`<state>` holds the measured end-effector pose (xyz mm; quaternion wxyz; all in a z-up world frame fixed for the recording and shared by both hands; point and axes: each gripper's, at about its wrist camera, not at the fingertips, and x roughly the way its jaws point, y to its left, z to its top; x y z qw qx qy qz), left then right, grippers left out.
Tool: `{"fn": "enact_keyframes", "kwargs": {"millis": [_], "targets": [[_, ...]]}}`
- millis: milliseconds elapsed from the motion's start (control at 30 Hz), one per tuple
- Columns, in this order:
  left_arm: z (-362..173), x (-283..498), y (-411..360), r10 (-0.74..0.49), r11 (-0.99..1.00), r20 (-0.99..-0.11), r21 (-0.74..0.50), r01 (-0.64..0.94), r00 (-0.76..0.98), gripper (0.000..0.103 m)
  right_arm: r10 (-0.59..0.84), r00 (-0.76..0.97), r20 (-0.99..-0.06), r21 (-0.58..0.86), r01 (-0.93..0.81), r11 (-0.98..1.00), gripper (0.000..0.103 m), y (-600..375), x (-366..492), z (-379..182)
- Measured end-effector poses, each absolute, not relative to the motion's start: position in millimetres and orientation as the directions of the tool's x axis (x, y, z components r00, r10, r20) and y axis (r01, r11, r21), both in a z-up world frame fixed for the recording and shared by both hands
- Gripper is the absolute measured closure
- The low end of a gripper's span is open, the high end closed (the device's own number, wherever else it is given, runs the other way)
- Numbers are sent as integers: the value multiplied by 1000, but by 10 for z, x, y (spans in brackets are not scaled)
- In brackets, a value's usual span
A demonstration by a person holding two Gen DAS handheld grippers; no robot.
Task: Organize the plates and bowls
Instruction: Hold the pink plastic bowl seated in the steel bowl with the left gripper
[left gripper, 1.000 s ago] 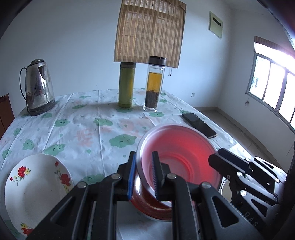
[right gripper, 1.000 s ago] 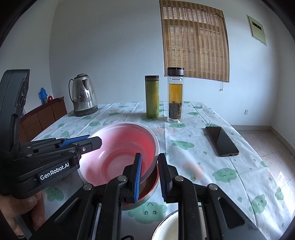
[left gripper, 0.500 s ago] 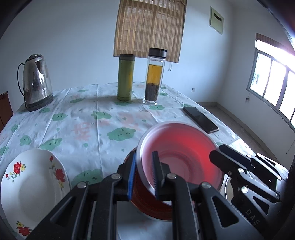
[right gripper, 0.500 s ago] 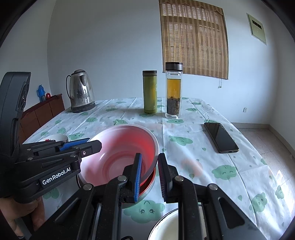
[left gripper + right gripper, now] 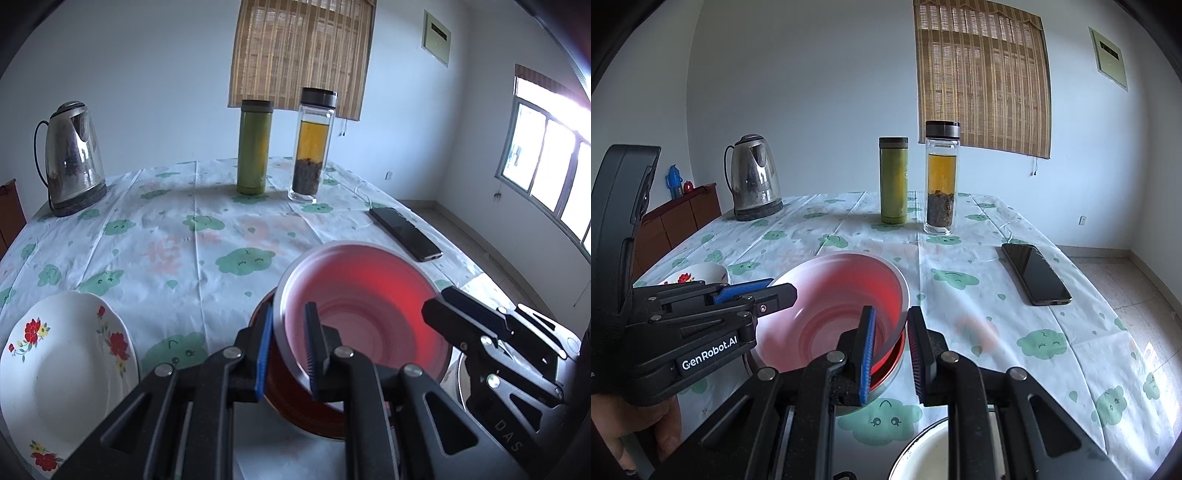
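I have both tongs clenched on the rim of the red bowl (image 5: 364,306): the left tongs (image 5: 288,350) grip its near-left edge at lower centre of the left view, and the right tongs (image 5: 890,350) grip its right edge at lower centre of the right view. The bowl sits tilted over a darker red bowl (image 5: 291,398) beneath it, low in the frame; I cannot tell whether the two touch. Compared with a second ago, the grip is unchanged and the bowl has hardly shifted between the tongs, but the worktop (image 5: 192,240) scene has slid: the floral plate (image 5: 62,373) at lower left shows more fully, and the kettle (image 5: 72,158), green flask (image 5: 255,147) and tea bottle (image 5: 312,147) sit slightly lower. The phone (image 5: 406,232) stays at right.
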<state>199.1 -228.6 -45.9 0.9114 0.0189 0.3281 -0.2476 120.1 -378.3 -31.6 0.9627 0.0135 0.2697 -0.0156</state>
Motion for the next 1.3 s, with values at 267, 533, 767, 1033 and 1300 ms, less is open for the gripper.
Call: {"fn": "enact_keyframes", "kwargs": {"millis": [267, 533, 767, 1033, 1300], "targets": [[-471, 2009, -2262, -434, 880, -612, -131, 457, 661, 89, -33, 846, -532, -9, 33, 999, 84, -3755, 1226, -342], [-504, 2034, -2256, -426, 883, -622, -126, 453, 657, 89, -41, 836, -548, -38, 24, 999, 83, -3705, 1252, -366], [-521, 2046, -2262, -423, 882, -626, -121, 455, 655, 89, -55, 815, -577, -58, 26, 998, 81, -3689, 1293, -428], [-538, 2030, -2278, -421, 882, -634, -117, 457, 649, 89, -55, 797, -601, -57, 25, 998, 81, -3712, 1321, -514], [-556, 2041, -2279, -418, 882, -638, -115, 456, 647, 89, -52, 800, -598, -52, 25, 998, 81, -3706, 1312, -518]]}}
